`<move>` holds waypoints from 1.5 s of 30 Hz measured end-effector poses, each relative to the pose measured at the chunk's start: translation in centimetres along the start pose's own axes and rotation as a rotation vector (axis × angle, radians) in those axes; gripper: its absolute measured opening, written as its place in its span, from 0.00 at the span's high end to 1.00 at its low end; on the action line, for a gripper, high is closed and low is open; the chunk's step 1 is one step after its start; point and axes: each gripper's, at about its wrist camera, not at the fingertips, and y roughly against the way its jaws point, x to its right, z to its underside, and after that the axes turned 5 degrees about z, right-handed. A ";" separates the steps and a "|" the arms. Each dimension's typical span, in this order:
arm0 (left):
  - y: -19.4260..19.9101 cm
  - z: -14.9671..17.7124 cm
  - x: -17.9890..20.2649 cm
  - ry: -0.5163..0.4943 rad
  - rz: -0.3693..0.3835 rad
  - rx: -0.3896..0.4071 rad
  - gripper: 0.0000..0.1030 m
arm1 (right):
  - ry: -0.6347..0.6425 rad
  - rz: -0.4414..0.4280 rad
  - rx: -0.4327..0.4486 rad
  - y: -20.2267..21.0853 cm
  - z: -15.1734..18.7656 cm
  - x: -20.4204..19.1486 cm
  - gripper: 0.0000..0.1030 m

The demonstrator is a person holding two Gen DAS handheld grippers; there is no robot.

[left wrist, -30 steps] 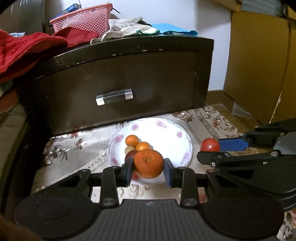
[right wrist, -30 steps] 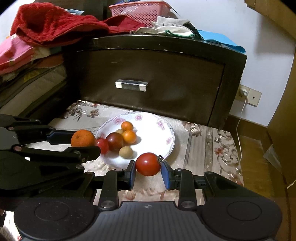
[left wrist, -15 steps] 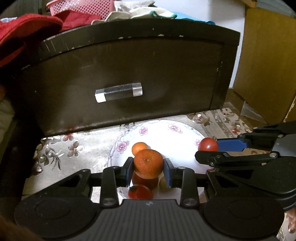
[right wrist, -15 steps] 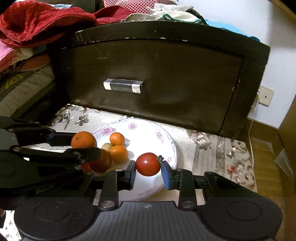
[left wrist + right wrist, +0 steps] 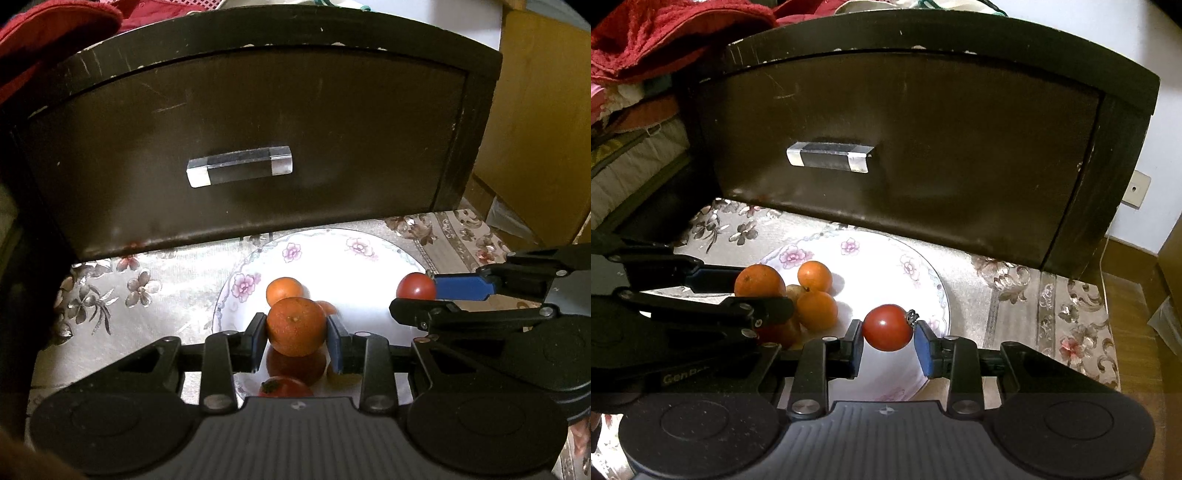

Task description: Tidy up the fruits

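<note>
My left gripper (image 5: 296, 328) is shut on a large orange (image 5: 296, 326) just above the near left part of the white floral plate (image 5: 369, 247). On the plate lie small oranges (image 5: 814, 276), a dark red fruit (image 5: 295, 363) and a tomato (image 5: 284, 387), partly hidden under that gripper. My right gripper (image 5: 888, 330) holds a red tomato (image 5: 887, 326) low over the plate's right side. Its jaws are opening, and the tomato is still between the pads. Each gripper shows in the other view: the right gripper (image 5: 417, 293) with its tomato (image 5: 415, 286), the left gripper (image 5: 761, 291) with its orange (image 5: 759, 280).
A dark wooden drawer front (image 5: 251, 122) with a clear handle (image 5: 239, 171) stands close behind the plate. A floral cloth (image 5: 147, 288) covers the surface. Red fabric (image 5: 665, 33) lies on top at the left. A wall socket (image 5: 1136, 188) and a wooden panel (image 5: 546, 129) are at the right.
Both grippers have moved forward and down over the plate, closer to the drawer front, each still carrying its fruit.
</note>
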 end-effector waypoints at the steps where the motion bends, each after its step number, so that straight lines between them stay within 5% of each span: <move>1: 0.0 0.0 0.0 0.001 -0.001 0.000 0.62 | -0.001 0.000 0.000 0.0 0.0 0.0 0.71; 35: 0.8 0.3 0.1 -0.011 -0.035 0.020 0.52 | -0.017 0.014 0.033 0.6 -0.1 0.2 0.67; 45: 2.9 1.7 1.3 0.000 -0.061 0.030 0.34 | -0.034 0.049 0.008 2.6 1.3 0.3 0.67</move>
